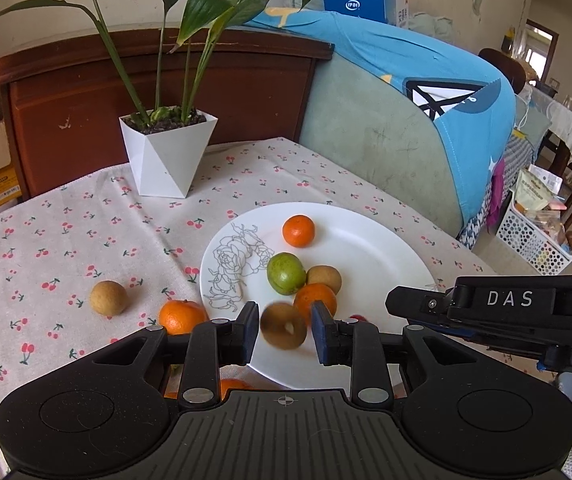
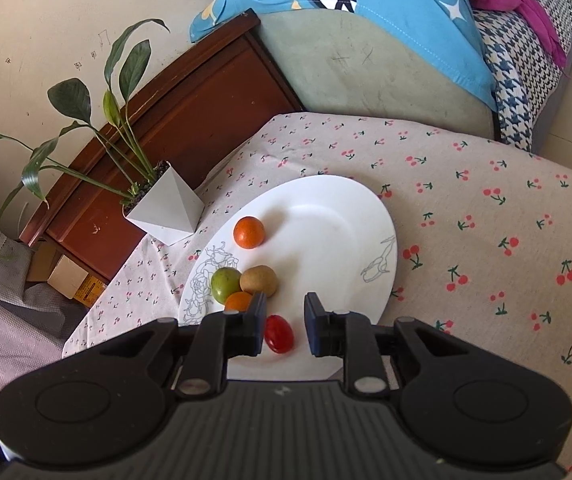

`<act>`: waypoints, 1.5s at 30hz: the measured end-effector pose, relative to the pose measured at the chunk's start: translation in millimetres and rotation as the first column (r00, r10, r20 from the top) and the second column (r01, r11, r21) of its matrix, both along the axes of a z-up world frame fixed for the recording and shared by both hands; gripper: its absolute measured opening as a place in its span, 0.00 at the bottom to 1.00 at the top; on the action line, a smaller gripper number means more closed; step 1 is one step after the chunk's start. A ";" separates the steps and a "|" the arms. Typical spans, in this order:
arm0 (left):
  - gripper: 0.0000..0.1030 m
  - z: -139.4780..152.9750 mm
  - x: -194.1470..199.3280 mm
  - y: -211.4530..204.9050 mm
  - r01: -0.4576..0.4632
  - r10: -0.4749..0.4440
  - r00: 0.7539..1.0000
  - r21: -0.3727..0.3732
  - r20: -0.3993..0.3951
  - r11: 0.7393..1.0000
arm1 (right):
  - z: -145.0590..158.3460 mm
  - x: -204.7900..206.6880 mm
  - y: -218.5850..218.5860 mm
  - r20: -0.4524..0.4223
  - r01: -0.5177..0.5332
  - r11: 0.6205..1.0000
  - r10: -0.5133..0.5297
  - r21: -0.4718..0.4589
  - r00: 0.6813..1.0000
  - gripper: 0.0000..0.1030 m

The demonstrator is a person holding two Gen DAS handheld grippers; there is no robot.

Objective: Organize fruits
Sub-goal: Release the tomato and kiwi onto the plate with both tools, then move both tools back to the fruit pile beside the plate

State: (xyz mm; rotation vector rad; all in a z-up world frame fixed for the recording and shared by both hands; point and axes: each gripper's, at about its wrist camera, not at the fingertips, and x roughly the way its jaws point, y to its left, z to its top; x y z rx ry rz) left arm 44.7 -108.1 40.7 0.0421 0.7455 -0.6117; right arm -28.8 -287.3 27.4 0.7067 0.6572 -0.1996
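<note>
A white plate [image 1: 366,248] with a line-drawn rose sits on the cherry-print cloth. It holds an orange [image 1: 298,231], a green fruit [image 1: 286,273], a brown fruit [image 1: 324,278] and another orange [image 1: 314,298]. My left gripper [image 1: 284,330] is open over the plate's near edge; a blurred brown fruit [image 1: 283,326] is between its fingers, apart from both pads. My right gripper [image 2: 284,329] is open above the plate [image 2: 334,220], with a red tomato [image 2: 279,334] between its fingers, untouched. An orange [image 1: 181,316] and a brown fruit [image 1: 108,298] lie on the cloth to the left.
A white angular pot with a green plant [image 1: 167,152] stands at the back of the table. A wooden headboard [image 1: 157,92] and a sofa with a blue cover [image 1: 426,112] are behind. The right gripper's body [image 1: 518,312] is at the right of the plate.
</note>
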 end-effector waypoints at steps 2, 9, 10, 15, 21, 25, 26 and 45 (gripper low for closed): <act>0.32 4.6 -0.9 -0.7 -0.004 0.004 1.000 0.005 0.006 1.000 | 1.2 0.0 -0.5 0.010 -0.001 1.000 0.000 0.010 1.000 0.22; 0.43 23.9 0.1 9.5 -0.043 0.043 0.999 0.027 -0.009 0.999 | 5.0 0.2 3.4 0.023 -0.026 0.999 0.026 0.020 0.999 0.23; 0.43 27.0 0.5 13.4 -0.049 0.049 0.999 0.024 -0.012 0.999 | 5.9 0.2 5.0 0.026 -0.034 0.999 0.034 0.019 0.999 0.23; 0.43 42.6 2.1 33.6 -0.066 0.066 0.998 0.040 -0.010 0.997 | 9.1 -0.4 14.5 0.041 -0.084 0.996 0.083 0.017 0.996 0.24; 0.47 51.6 1.5 66.3 -0.136 0.136 0.990 0.012 -0.023 0.991 | 9.9 0.6 31.2 0.046 -0.162 0.987 0.161 0.005 0.986 0.24; 0.47 48.8 -3.3 85.7 -0.187 0.187 0.982 -0.004 -0.022 0.982 | 8.3 0.2 43.6 0.046 -0.218 0.976 0.218 -0.001 0.975 0.24; 0.47 47.0 -2.9 89.8 -0.201 0.200 0.979 -0.011 -0.031 0.980 | 7.7 0.3 46.3 0.046 -0.232 0.973 0.232 -0.002 0.972 0.24; 0.46 16.0 -13.3 105.8 -0.185 0.191 0.979 0.071 -0.073 0.980 | -19.0 17.0 84.8 -0.035 -0.351 0.936 0.351 -0.018 0.936 0.24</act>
